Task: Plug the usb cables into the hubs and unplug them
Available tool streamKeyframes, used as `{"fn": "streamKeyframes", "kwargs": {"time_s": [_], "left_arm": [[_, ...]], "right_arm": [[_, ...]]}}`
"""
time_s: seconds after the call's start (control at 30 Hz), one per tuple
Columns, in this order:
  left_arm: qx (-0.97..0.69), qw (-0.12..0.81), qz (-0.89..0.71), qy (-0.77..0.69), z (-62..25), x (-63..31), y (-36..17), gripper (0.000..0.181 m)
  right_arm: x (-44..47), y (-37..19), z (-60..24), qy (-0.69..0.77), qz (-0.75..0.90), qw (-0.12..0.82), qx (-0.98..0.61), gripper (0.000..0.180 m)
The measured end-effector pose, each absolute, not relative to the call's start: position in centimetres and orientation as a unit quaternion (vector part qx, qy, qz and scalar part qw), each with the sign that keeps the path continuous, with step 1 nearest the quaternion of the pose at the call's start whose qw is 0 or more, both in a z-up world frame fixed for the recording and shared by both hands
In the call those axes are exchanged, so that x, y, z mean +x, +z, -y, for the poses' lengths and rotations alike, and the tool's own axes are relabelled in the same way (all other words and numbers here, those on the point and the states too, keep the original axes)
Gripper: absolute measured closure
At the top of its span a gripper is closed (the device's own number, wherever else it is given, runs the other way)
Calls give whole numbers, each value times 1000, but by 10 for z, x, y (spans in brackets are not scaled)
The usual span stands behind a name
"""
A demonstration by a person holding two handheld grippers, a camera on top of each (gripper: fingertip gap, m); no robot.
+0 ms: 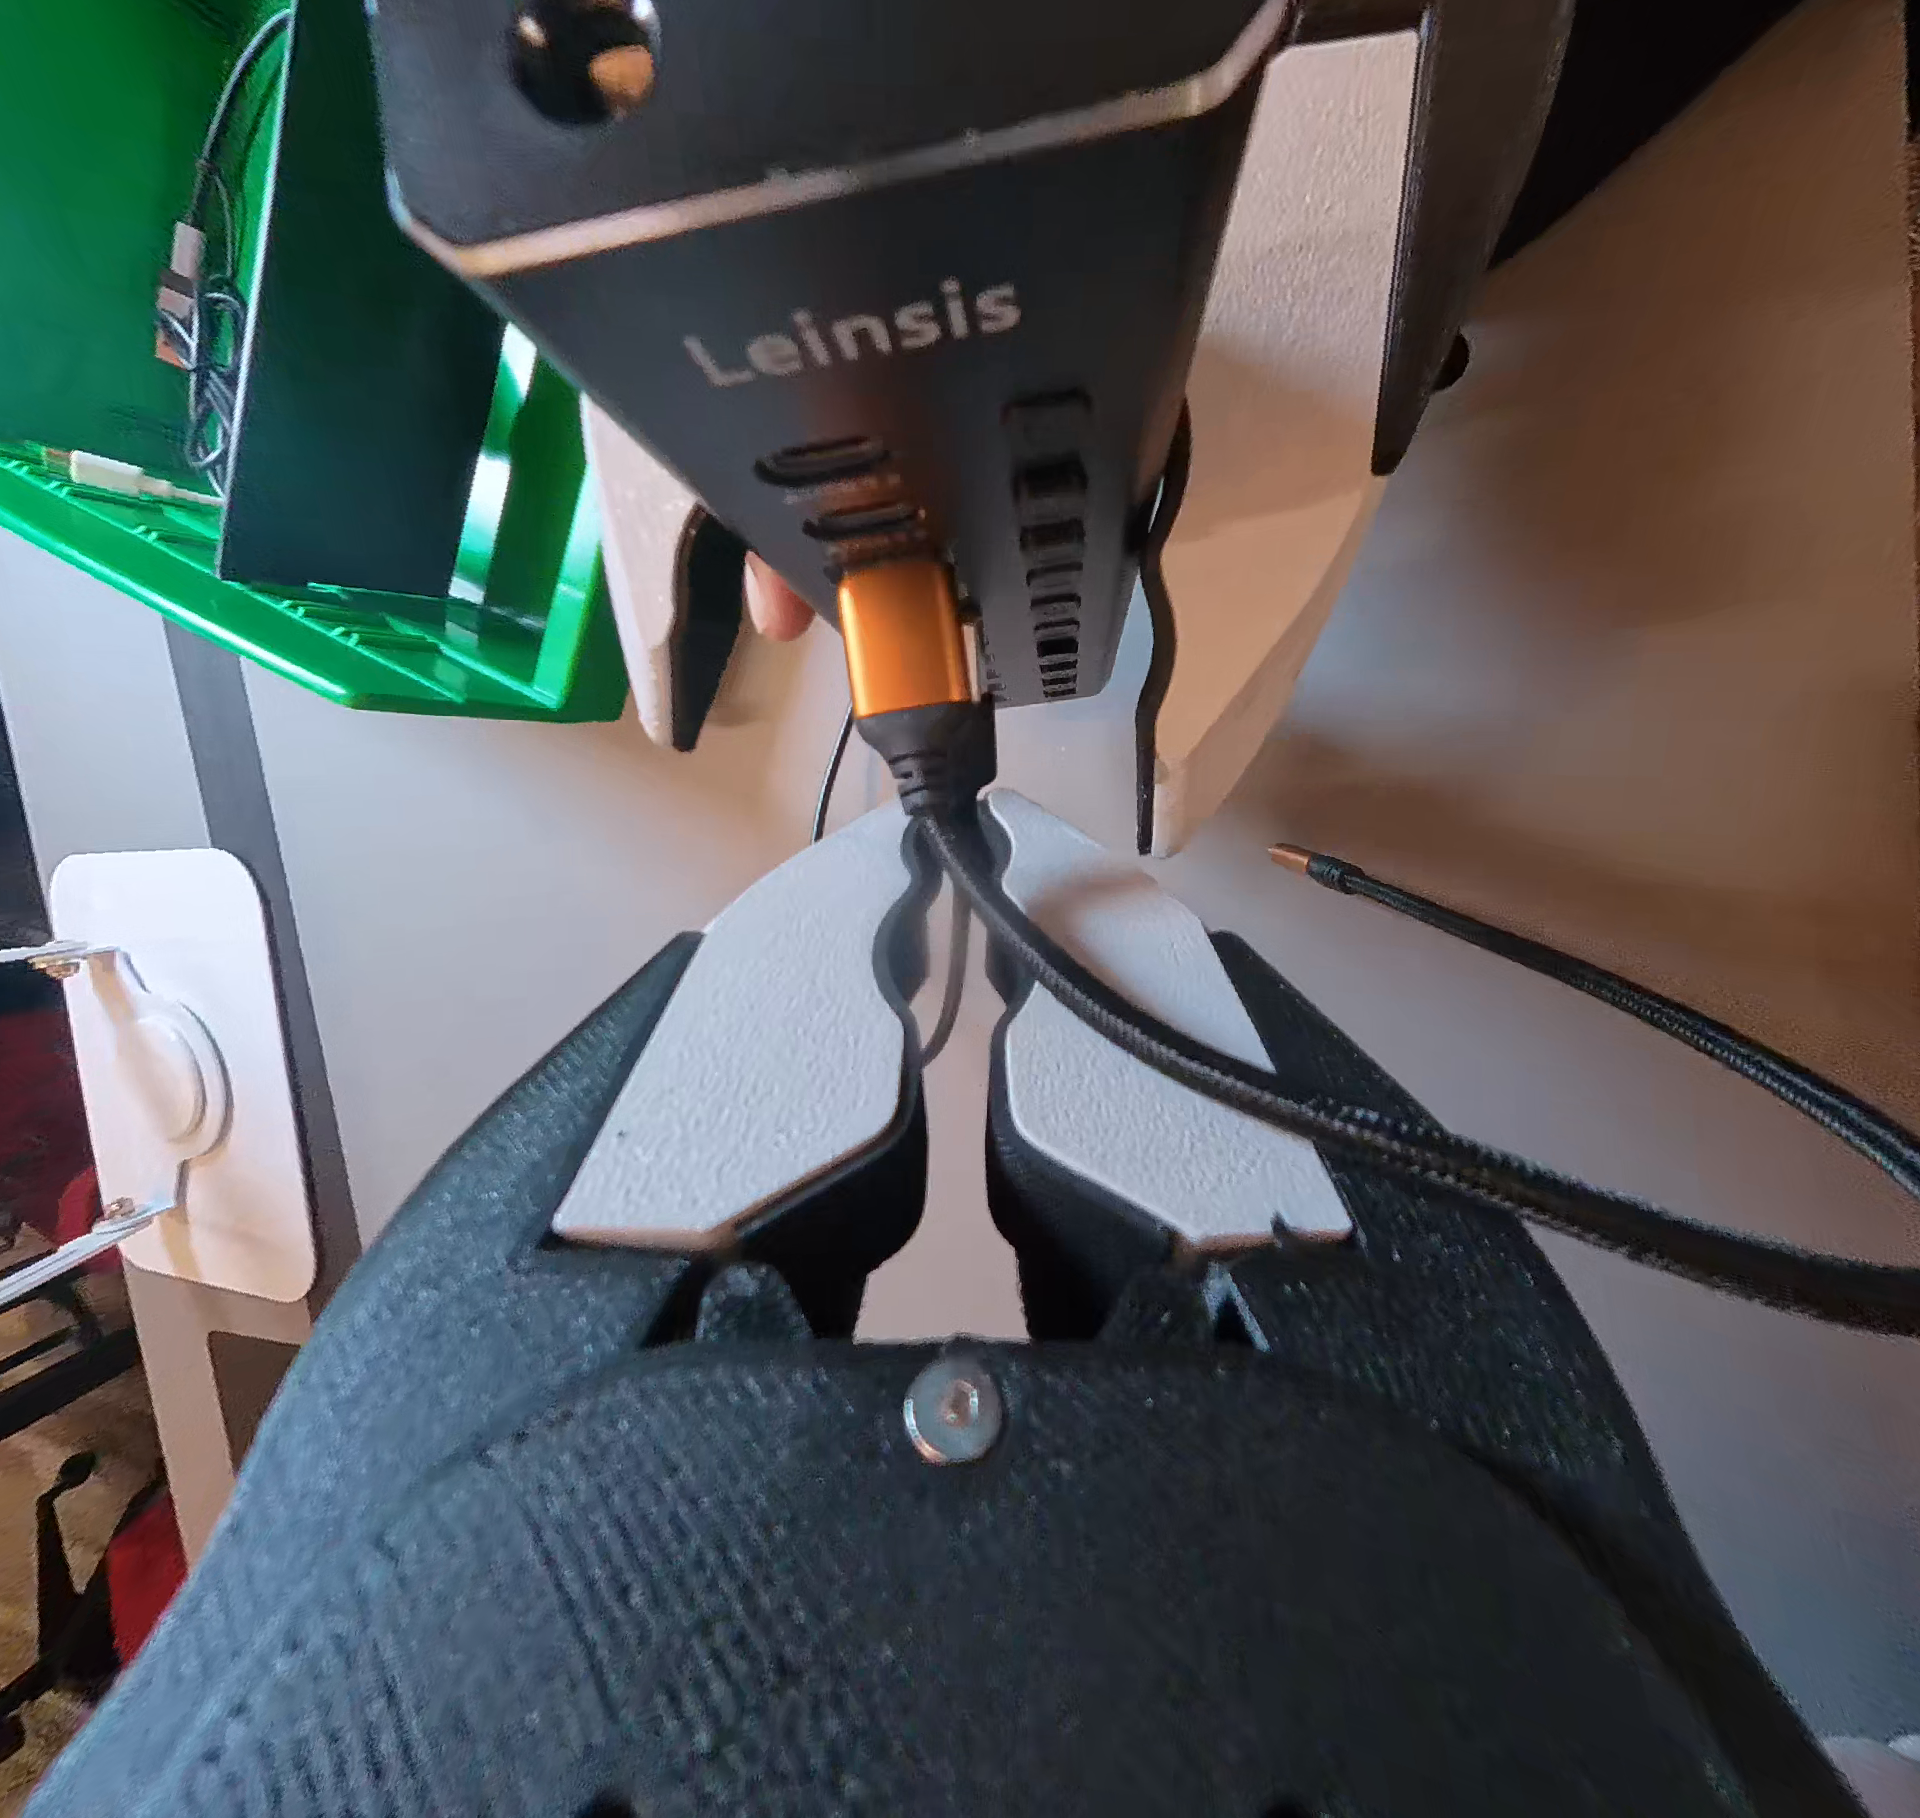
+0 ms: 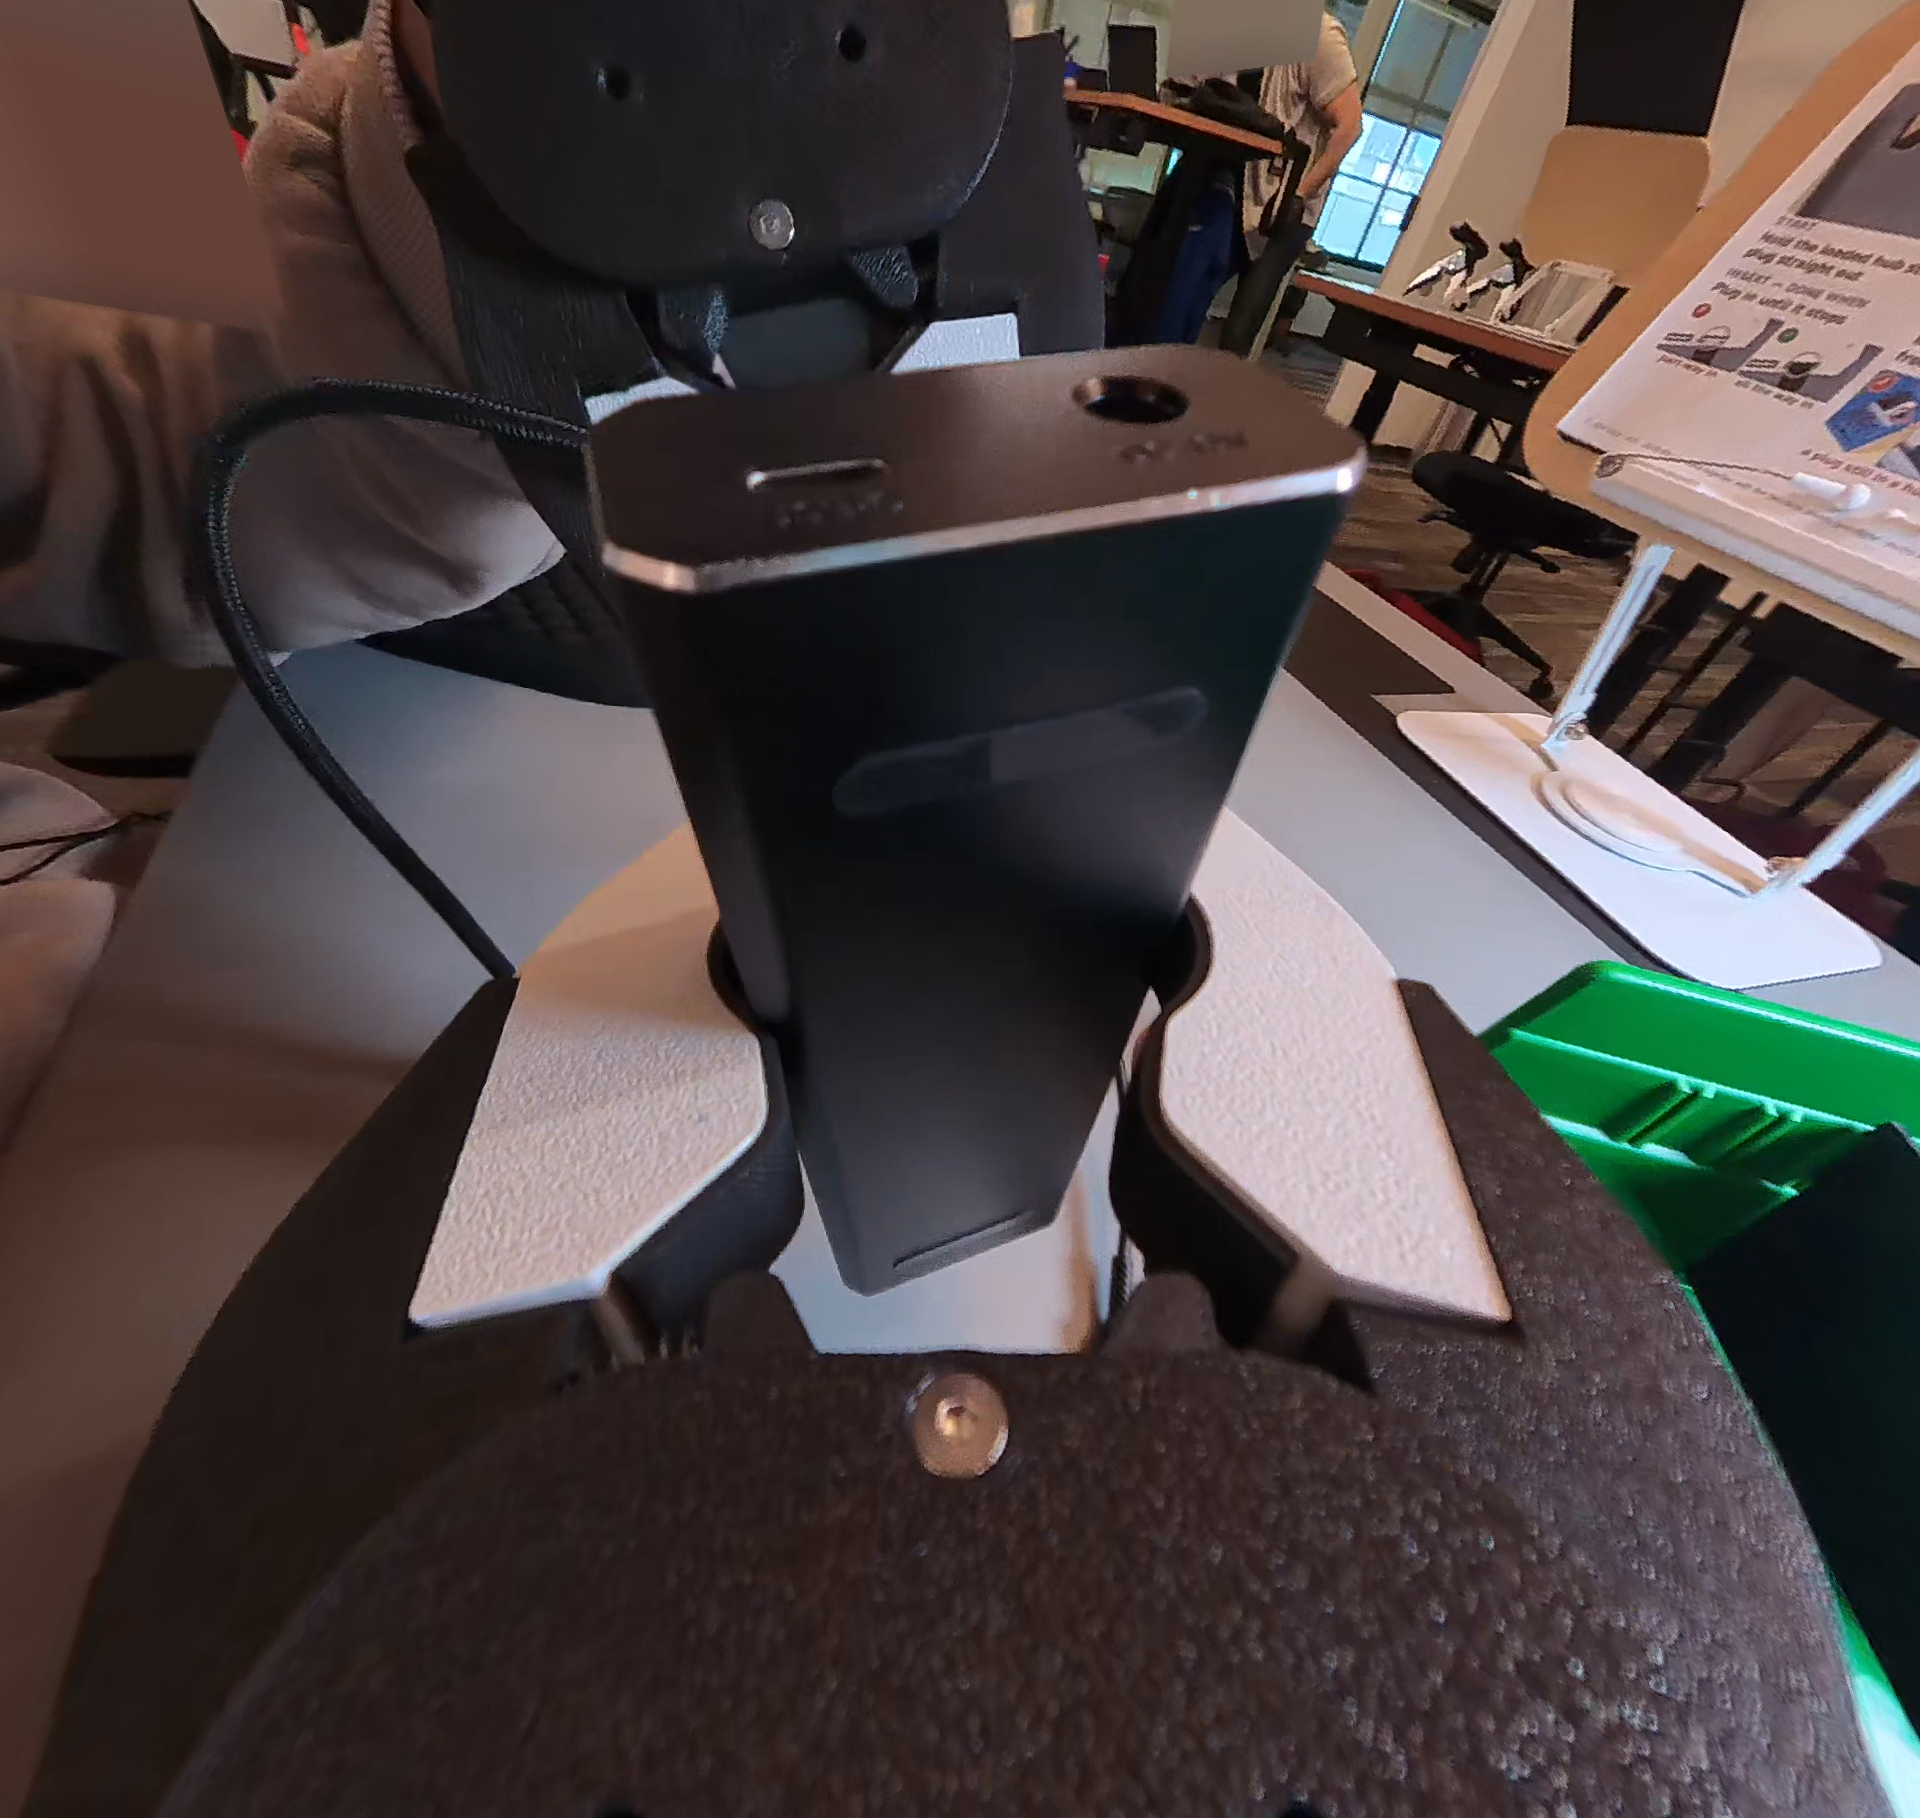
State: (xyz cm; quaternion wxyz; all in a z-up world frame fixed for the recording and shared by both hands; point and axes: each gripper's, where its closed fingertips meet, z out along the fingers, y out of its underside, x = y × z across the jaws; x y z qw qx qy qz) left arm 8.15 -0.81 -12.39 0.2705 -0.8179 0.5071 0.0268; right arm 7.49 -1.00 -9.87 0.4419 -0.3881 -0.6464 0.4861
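Observation:
A black USB hub [image 1: 862, 241] is held upright by my right gripper [image 2: 961, 947], which is shut on its lower body [image 2: 966, 833]. An orange-shelled USB plug [image 1: 904, 641] sits in a port at the hub's end. My left gripper [image 1: 951, 812] is closed on the black braided cable [image 1: 1195, 1051] just behind the plug's strain relief. In the left wrist view the right gripper's white fingers [image 1: 1320, 397] flank the hub. In the right wrist view the left gripper [image 2: 727, 106] shows behind the hub, and the cable [image 2: 260, 646] loops at the left.
A green bin [image 1: 125, 210] with loose cables stands beside the hub, and also shows in the right wrist view [image 2: 1683, 1072]. The cable's other end [image 1: 1294, 859] lies on the grey table. A white stand [image 2: 1621, 833] holds an instruction sheet. People are in the background. Only a small space, under 4 cm, lies between the two pairs of fingers.

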Motion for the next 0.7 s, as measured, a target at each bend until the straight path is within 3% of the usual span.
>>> {"fn": "streamKeyframes", "kwargs": {"time_s": [0.4, 0.7], "left_arm": [[-791, 336, -512, -9, 2, 84, -111, 175], [-765, 391, -502, -99, 5, 101, -93, 175]], "right_arm": [[74, -106, -3, 449, 648, 450, -419, 105], [85, -89, 1, 579, 596, 378, -408, 105]]}}
